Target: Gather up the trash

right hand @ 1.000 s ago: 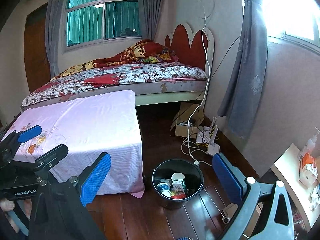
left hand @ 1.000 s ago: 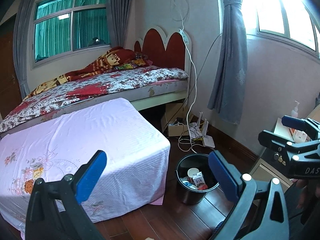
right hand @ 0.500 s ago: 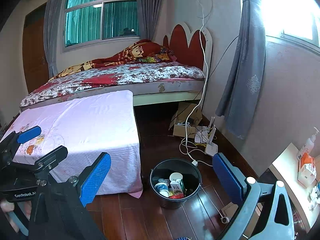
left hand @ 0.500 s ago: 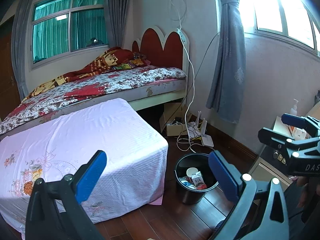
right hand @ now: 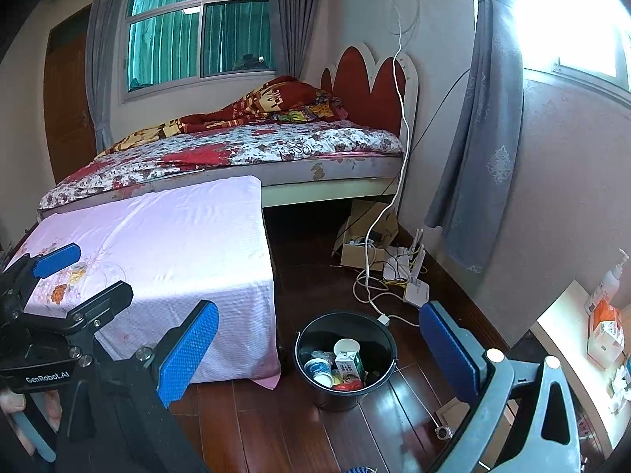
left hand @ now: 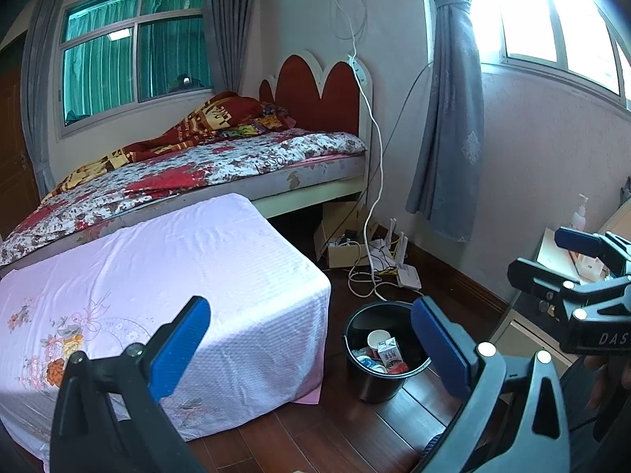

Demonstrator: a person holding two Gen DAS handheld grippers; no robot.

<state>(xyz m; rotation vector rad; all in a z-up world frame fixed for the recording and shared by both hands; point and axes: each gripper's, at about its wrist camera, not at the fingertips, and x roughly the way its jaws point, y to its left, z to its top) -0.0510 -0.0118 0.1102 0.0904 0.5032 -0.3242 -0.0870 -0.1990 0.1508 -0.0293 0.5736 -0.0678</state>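
A black bucket (left hand: pixel 357 374) (right hand: pixel 311 384) stands on the wooden floor beside the low pink-covered table. It holds trash: a white paper cup (left hand: pixel 378 339) (right hand: pixel 346 345), a small milk carton (left hand: pixel 389 352) (right hand: pixel 349 363), a yogurt tub and other bits. My left gripper (left hand: pixel 309 341) is open and empty, held above the floor near the bucket; it also shows in the right wrist view (right hand: pixel 84 272). My right gripper (right hand: pixel 319 347) is open and empty above the bucket; it also shows in the left wrist view (left hand: pixel 552 252).
The pink-covered table (left hand: pixel 165 276) (right hand: pixel 157 236) is at left, with a bed (left hand: pixel 197 173) behind it. A cardboard box, a router and white cables (left hand: pixel 370 268) lie on the floor by the wall. A desk (right hand: pixel 568 339) with a bottle and boxes is at right.
Both views have drifted slightly, so the bucket sits a little further left in each. Both grippers stay open and empty.
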